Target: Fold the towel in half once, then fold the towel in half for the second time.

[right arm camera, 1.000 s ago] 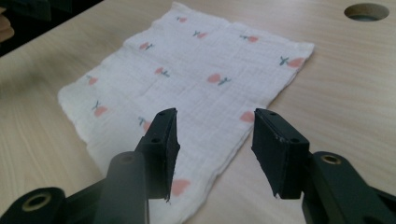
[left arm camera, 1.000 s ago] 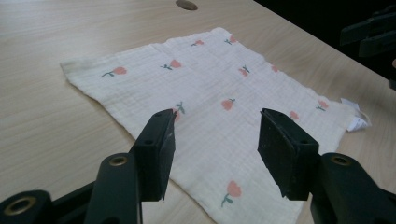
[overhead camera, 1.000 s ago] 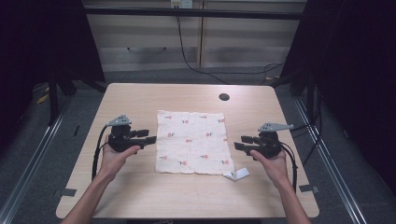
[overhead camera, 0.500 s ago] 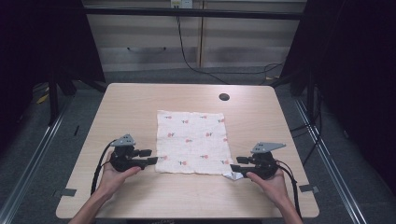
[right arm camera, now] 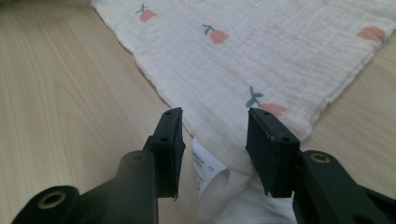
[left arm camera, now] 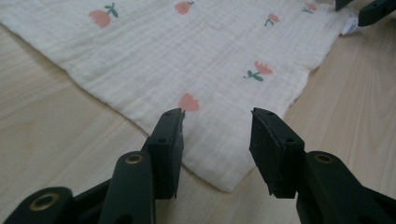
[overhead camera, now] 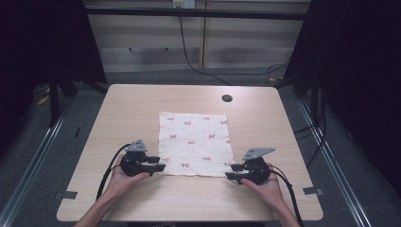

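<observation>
A white muslin cloth (overhead camera: pixel 195 142) printed with small red tulips lies flat in the middle of the wooden table (overhead camera: pixel 142 109). My left gripper (overhead camera: pixel 160 167) sits low at its near left corner. In the left gripper view that corner (left arm camera: pixel 219 172) lies between the open jaws (left arm camera: pixel 217 116), which have just been closing without pressing on it. My right gripper (overhead camera: pixel 230 175) is at the near right corner. There the rumpled corner and its white label (right arm camera: pixel 204 164) lie between the open jaws (right arm camera: pixel 215 116), which have also just been closing.
A dark round hole (overhead camera: pixel 227 98) is set in the table behind the cloth. Bare wood runs all around the cloth. The right gripper's jaws (left arm camera: pixel 373 10) show at the far corner in the left gripper view. Cabinets and cables stand beyond the table.
Both hands came down and toward the table's near edge, from beside the cloth's middle to its two near corners. The right gripper now covers the folded corner with the label.
</observation>
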`<action>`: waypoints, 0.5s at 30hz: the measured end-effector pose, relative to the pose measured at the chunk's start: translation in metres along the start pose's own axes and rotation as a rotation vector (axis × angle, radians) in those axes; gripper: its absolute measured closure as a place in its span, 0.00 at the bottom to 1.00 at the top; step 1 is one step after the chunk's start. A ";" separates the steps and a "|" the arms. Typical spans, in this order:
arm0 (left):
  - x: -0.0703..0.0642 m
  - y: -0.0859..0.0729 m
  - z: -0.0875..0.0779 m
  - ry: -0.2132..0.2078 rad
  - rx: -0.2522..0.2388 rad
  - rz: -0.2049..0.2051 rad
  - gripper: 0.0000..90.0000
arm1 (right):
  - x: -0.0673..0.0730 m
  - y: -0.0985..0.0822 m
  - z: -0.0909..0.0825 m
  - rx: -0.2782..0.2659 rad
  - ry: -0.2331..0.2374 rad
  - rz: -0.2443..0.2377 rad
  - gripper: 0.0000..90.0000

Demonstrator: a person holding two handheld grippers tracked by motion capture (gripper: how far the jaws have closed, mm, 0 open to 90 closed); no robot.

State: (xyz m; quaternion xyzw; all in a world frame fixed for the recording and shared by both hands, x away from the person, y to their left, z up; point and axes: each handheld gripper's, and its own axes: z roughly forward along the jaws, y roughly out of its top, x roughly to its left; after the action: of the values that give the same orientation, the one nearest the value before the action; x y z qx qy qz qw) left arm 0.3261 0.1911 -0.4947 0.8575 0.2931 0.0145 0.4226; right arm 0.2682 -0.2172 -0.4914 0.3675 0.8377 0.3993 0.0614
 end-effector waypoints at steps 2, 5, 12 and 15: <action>-0.003 -0.001 0.001 0.000 0.009 0.011 0.60 | 0.000 0.000 0.000 0.005 -0.015 -0.005 0.61; -0.008 -0.002 0.004 -0.002 0.021 0.030 0.60 | 0.001 -0.002 -0.002 0.006 -0.012 -0.018 0.61; -0.009 -0.004 0.008 0.009 0.040 0.061 0.69 | 0.000 -0.006 0.001 0.039 -0.029 -0.039 0.62; -0.010 -0.004 0.008 -0.017 0.040 0.019 0.72 | 0.001 -0.006 0.001 0.054 -0.042 -0.053 0.64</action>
State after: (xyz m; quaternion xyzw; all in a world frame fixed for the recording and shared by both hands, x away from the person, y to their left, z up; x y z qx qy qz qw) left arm 0.3181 0.1823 -0.5010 0.8687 0.2814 0.0053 0.4076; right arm 0.2650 -0.2186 -0.4959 0.3549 0.8562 0.3669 0.0797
